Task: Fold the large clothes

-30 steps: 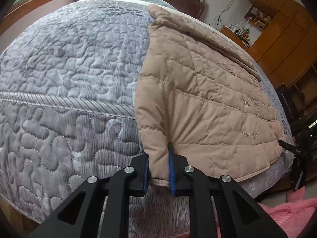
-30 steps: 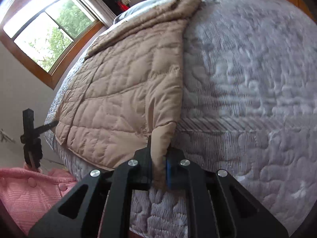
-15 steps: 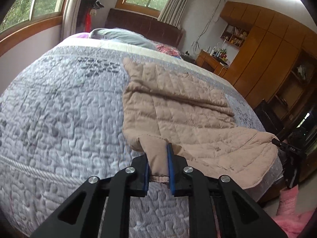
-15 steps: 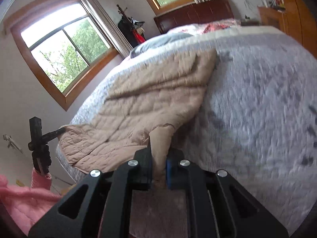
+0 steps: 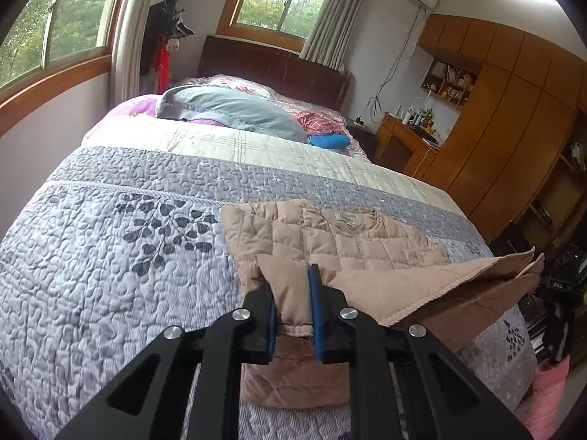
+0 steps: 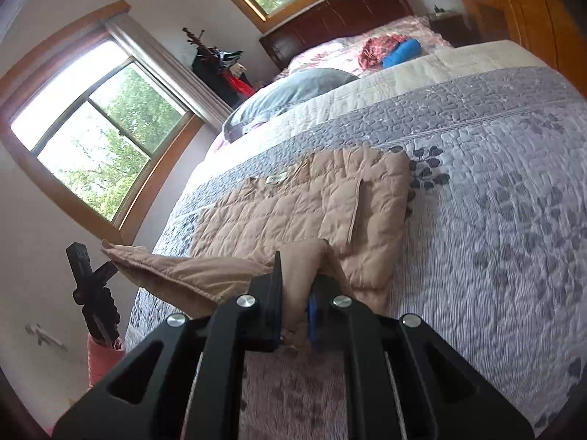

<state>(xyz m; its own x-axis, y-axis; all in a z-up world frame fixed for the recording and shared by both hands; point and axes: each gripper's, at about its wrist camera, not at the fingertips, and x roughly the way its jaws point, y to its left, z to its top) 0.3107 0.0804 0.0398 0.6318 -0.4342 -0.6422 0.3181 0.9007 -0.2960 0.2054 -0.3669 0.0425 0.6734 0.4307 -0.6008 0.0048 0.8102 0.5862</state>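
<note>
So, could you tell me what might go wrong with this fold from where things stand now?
Each gripper, left and right, pinches only a small bit of the jacket's hem, so the puffy fabric could slip out mid-lift. The raised hem sags between the two grips, so the fold may land creased or crooked. The jacket's near part hangs over the edge of the bed, so its weight could drag it off.

Grey pillow nr headboard, blue roll

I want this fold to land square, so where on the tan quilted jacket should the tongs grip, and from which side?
Grip the tan quilted jacket at its two bottom hem corners, coming from the foot of the bed. The left tongs and right tongs are clamped there, and the collar end lies flat farther up.
</note>
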